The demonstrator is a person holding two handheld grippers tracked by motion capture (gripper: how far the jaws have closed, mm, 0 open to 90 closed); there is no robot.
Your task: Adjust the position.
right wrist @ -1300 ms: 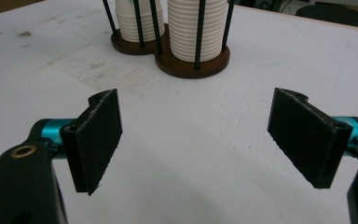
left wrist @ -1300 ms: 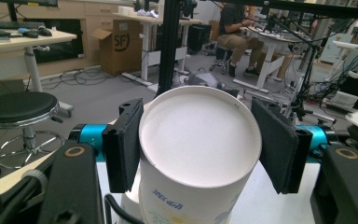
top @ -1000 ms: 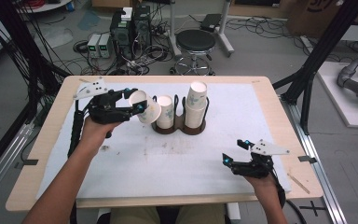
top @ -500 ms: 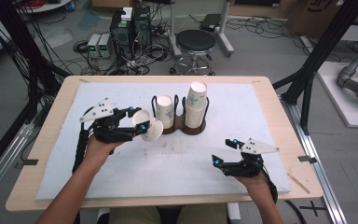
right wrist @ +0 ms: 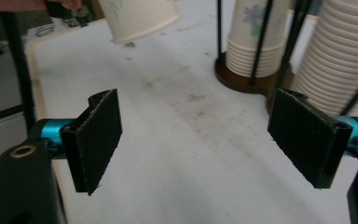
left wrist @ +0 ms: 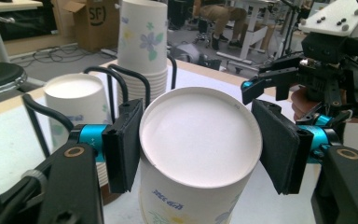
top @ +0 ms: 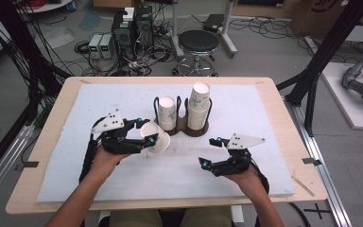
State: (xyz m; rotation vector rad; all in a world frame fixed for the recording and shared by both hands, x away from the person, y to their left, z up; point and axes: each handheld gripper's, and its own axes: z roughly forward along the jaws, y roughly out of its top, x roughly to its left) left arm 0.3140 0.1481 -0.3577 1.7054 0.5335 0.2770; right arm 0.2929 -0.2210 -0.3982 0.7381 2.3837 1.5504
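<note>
The left hand-held gripper (top: 147, 137) was clamped on a paper cup (top: 155, 136), held tipped above the table (top: 264, 113) beside the cup holder (top: 182, 125). The right hand-held gripper (top: 209, 152) waited, jaws apart. Next, probably: setting the cup down upright.

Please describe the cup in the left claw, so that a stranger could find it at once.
Start at the wire rack of stacked cups on the white mat. Just left of it, the left claw grips a single cup. Unlike the stacked cups, it is tilted and outside the rack.
</note>
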